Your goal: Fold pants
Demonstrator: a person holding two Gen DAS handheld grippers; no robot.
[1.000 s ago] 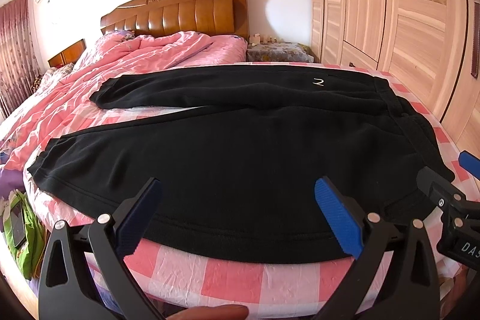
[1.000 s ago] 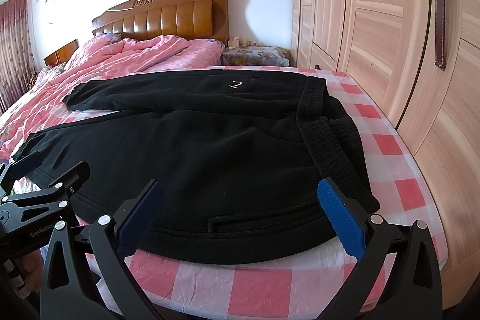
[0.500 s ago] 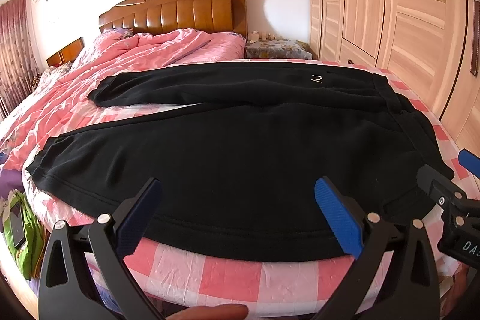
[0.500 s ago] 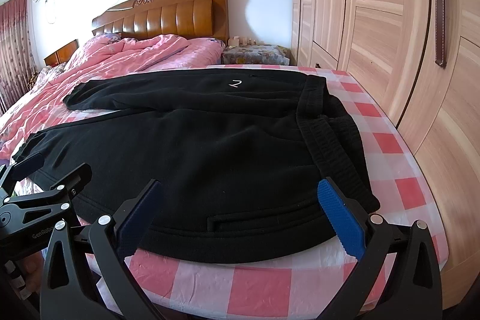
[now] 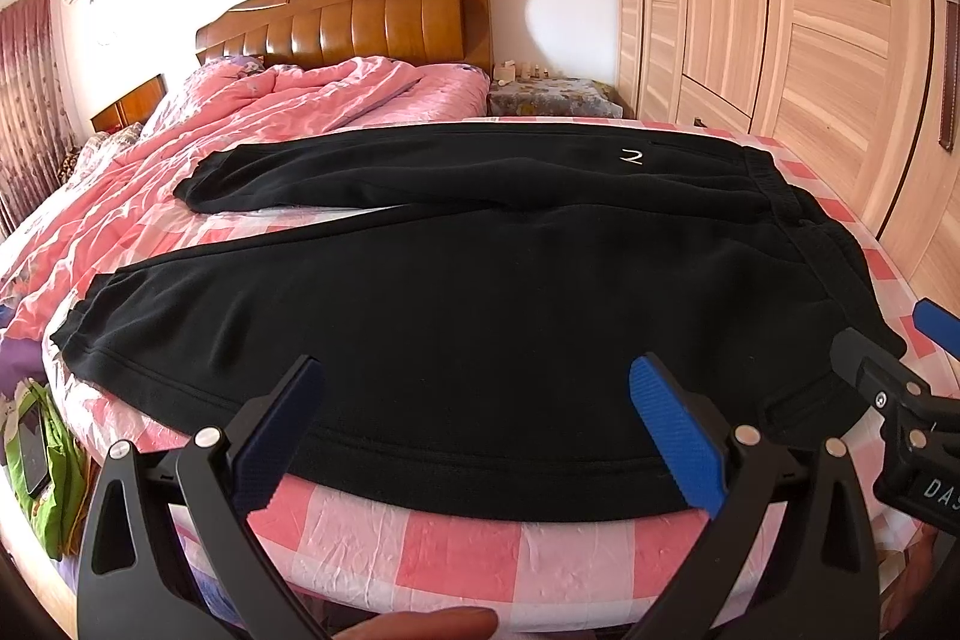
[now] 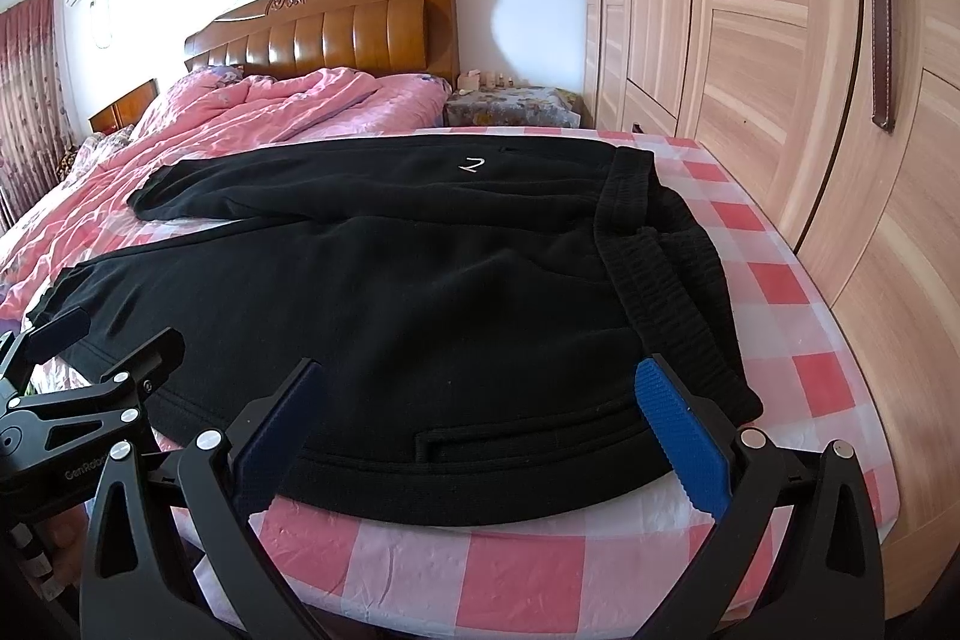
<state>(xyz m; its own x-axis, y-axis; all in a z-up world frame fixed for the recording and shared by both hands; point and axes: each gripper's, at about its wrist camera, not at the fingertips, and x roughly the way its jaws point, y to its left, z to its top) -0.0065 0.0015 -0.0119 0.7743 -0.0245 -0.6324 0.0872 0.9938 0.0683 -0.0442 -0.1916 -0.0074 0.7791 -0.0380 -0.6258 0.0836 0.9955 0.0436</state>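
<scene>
Your left gripper [image 5: 474, 436] level at the pants' [image 5: 480, 292] 6 o'clock hem, jaws spread, right gripper [image 6: 477, 436] alongside, spread too

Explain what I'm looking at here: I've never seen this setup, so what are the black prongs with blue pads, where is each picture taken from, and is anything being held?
There is no robot arm. A person holds a two-finger gripper in each hand, and each carries a fisheye camera looking forward along its fingers. The left wrist view shows the left gripper, with the right one entering at the frame's right edge. The right wrist view shows the right gripper, with the left one at the lower left. The blue strips are the finger pads.

Black sweatpants lie spread flat on a bed with a pink checked sheet, legs apart, waistband toward the wardrobe. A pink quilt lies bunched near the wooden headboard.

Both grippers are open and hold nothing; they hover at the near edge of the pants. No fold has been made yet.
</scene>
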